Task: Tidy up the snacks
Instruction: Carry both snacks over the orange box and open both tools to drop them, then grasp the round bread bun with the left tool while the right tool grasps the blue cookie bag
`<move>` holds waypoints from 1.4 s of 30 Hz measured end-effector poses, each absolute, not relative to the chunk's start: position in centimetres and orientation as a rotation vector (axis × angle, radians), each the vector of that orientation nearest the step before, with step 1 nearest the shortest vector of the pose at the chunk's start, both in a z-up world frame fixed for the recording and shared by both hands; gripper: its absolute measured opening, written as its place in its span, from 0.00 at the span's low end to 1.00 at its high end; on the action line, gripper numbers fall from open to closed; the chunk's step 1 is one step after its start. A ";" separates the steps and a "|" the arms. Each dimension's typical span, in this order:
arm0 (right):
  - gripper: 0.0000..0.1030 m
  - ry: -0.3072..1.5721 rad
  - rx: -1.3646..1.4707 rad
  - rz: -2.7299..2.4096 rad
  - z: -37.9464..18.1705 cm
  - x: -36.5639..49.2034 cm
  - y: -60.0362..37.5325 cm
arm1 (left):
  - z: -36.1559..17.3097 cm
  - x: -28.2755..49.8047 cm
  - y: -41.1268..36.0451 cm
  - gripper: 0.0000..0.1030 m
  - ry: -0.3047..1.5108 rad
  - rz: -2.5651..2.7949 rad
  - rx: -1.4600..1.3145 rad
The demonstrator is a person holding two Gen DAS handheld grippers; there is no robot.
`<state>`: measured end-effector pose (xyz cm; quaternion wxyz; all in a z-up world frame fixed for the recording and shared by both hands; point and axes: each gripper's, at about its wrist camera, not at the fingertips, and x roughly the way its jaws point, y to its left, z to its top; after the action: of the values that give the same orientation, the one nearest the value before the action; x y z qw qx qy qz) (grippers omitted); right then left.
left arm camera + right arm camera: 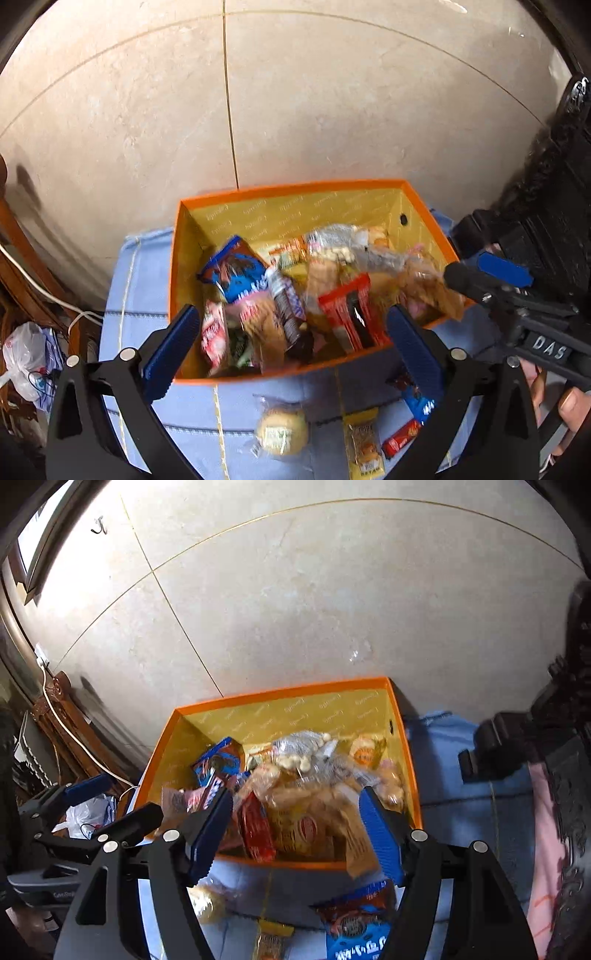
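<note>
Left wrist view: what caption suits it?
Open left gripper above an orange box of snacks.

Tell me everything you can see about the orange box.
The orange box is an open, lidless rectangular carton, apparently cardboard, orange outside and yellow inside with faint printed script. A small dark hole marks its right wall. It sits upright on a light blue cloth, against the beige wall, heaped with wrapped snacks. Neither gripper visibly touches it.
</note>
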<state>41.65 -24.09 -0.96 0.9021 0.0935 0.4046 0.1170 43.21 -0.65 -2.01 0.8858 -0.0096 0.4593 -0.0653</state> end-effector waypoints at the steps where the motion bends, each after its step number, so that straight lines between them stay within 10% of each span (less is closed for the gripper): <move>1: 0.70 0.838 0.198 0.244 -1.0 41.2 -24.3 | -2.2 42.6 -0.7 0.96 0.957 -0.141 -0.019; 38: 0.74 1.133 0.033 0.142 -14.3 34.5 -26.2 | -19.7 38.2 -0.6 0.96 1.335 -0.098 0.059; 40: 0.74 1.146 -0.007 0.144 -14.9 35.3 -25.5 | -20.2 38.3 -0.2 0.69 1.354 -0.114 0.027; 42: 0.74 1.167 -0.039 0.131 -15.5 35.8 -25.1 | -20.0 38.4 -0.1 0.62 1.338 -0.114 0.038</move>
<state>35.82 -25.09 -15.53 0.8324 -0.0186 0.5503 0.0619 38.43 -0.07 -20.05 0.7827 0.0176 0.6199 -0.0528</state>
